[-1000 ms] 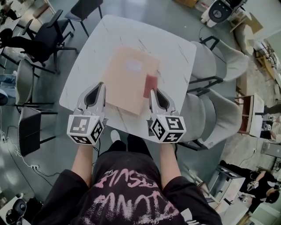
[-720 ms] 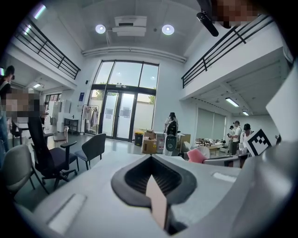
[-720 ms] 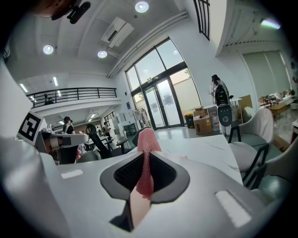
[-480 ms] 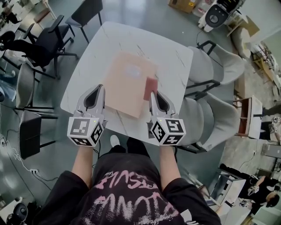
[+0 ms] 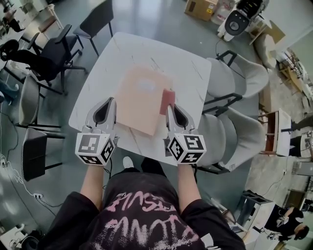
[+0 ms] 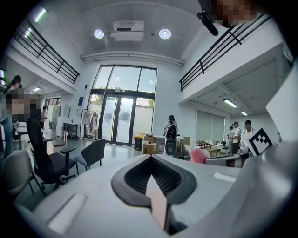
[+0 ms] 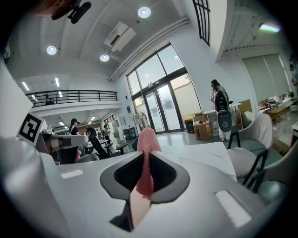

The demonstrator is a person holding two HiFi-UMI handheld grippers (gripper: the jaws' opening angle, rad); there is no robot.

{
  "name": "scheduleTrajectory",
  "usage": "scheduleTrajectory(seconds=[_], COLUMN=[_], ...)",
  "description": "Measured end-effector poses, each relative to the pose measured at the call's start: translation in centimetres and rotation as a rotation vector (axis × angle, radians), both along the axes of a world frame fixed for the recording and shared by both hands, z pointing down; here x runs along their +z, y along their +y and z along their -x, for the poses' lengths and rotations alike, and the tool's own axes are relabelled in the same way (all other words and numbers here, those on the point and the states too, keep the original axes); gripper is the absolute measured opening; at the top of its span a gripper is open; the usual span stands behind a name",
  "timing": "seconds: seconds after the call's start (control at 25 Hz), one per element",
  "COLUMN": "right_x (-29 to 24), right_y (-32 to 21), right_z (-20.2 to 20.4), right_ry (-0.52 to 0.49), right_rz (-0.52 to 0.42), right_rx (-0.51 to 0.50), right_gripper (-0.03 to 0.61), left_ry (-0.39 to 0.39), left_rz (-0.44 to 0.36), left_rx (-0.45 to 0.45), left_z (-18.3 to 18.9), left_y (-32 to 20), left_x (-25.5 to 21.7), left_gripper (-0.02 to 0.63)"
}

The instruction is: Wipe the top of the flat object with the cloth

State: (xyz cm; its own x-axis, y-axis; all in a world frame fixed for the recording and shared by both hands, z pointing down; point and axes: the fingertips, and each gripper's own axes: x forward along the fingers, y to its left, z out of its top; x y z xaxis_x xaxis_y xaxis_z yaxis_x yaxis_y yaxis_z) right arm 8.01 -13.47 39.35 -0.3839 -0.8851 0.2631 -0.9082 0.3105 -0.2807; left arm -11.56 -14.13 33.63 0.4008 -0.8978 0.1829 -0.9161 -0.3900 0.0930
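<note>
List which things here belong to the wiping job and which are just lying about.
Part of the job:
pink cloth, pinched in the right claw
flat peach board, its near edge pinched in the left claw
white table under the board

Just about:
grey chairs
black office chair
cardboard box on the floor

White table [image 5: 186,68], grey floor [image 5: 156,19]; black chairs [image 5: 46,61] left, grey armchairs [image 5: 244,75] right; tall windows [image 6: 123,104].
</note>
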Motion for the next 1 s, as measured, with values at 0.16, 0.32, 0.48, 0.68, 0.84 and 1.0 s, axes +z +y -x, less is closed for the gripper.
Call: scheduleTrajectory(seconds=[0.16, 0.32, 0.48, 0.68, 0.84, 1.0], right_x=[-0.7, -1.4, -2.2, -3.2, -3.8, -4.7], right_y=[-0.1, -0.2, -0.2, -0.2, -0.1, 0.0], right_z=[0.3, 0.6, 0.9, 1.1, 1.1, 1.1], right_ry=[-0.003, -0.003, -0.004, -0.004, -0.004, -0.004], right_rz=[-0.014, -0.032, -0.05, -0.071, -0.084, -0.097], right_rx=[-0.011, -0.017, -0.02, -0.019, -0.017, -0.011], right_gripper=[0.057, 0.057, 0.055, 0.057, 0.057, 0.057], left_ry=[0.0, -0.001, -0.002, -0.001, -0.004, -0.001], left_rz=[-0.019, -0.037, -0.056, -0.08, -0.09, -0.102], left_rx=[-0.011, -0.019, -0.024, -0.024, -0.019, -0.017], left_z=[0.3, 0.7, 1.2, 1.4, 1.5, 1.6], left_y=[0.0, 0.2, 0.2, 0.4, 0.5, 0.7], left_x=[-0.7, -1.5, -2.4, -3.5, -3.9, -4.6], left_gripper=[0.0, 0.0, 0.0, 0.0, 0.0, 0.0])
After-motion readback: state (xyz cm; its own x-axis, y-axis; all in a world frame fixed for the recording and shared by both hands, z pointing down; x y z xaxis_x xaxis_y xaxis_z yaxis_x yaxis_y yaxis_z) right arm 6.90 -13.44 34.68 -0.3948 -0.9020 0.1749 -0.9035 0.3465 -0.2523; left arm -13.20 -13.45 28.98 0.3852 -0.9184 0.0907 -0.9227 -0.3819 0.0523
